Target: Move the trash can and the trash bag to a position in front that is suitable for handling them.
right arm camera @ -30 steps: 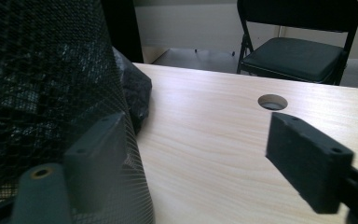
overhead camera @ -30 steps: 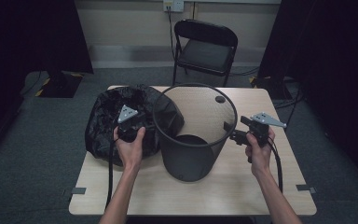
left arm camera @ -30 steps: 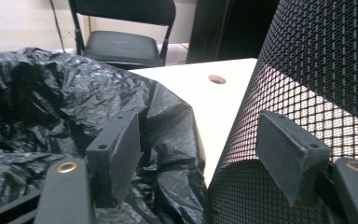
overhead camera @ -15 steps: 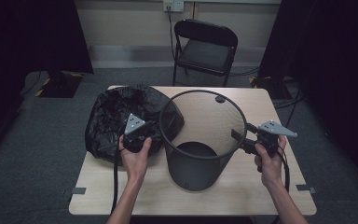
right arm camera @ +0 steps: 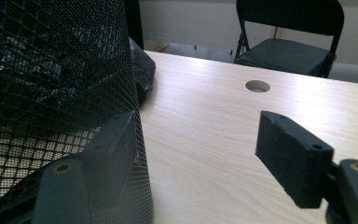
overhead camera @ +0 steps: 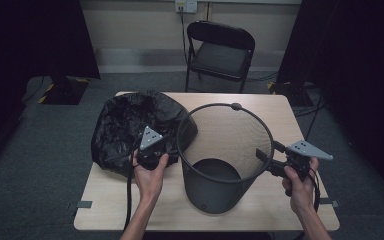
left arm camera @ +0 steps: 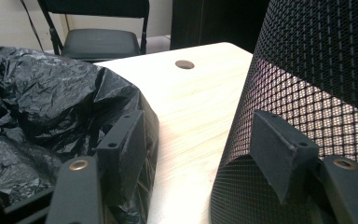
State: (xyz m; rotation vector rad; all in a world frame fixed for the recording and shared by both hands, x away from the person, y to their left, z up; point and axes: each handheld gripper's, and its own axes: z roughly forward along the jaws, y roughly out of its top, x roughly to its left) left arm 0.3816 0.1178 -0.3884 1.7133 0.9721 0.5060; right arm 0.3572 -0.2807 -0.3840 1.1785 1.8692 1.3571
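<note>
A black mesh wastebasket [overhead camera: 220, 170] stands upright at the table's middle, near the front edge. A crumpled black trash bag [overhead camera: 130, 125] lies to its left. My left gripper [overhead camera: 161, 149] sits in the gap between bag and basket. In the left gripper view it is open [left arm camera: 200, 149]: one jaw rests against the bag [left arm camera: 42, 102], the other against the mesh wall [left arm camera: 317, 70], with bare table between. My right gripper [overhead camera: 268, 152] is at the basket's right rim. It is open [right arm camera: 205, 144], with its left jaw beside the mesh [right arm camera: 51, 84] and nothing held.
The pale wooden table [overhead camera: 285, 117] has a round cable hole [right arm camera: 257, 86] at the back. A black folding chair [overhead camera: 220, 50] stands behind the table. Dark curtains hang on both sides, over grey carpet.
The basket has come nearer the front edge and slightly right. Both hands and grippers have drawn back toward the person, and the right one has moved outward.
</note>
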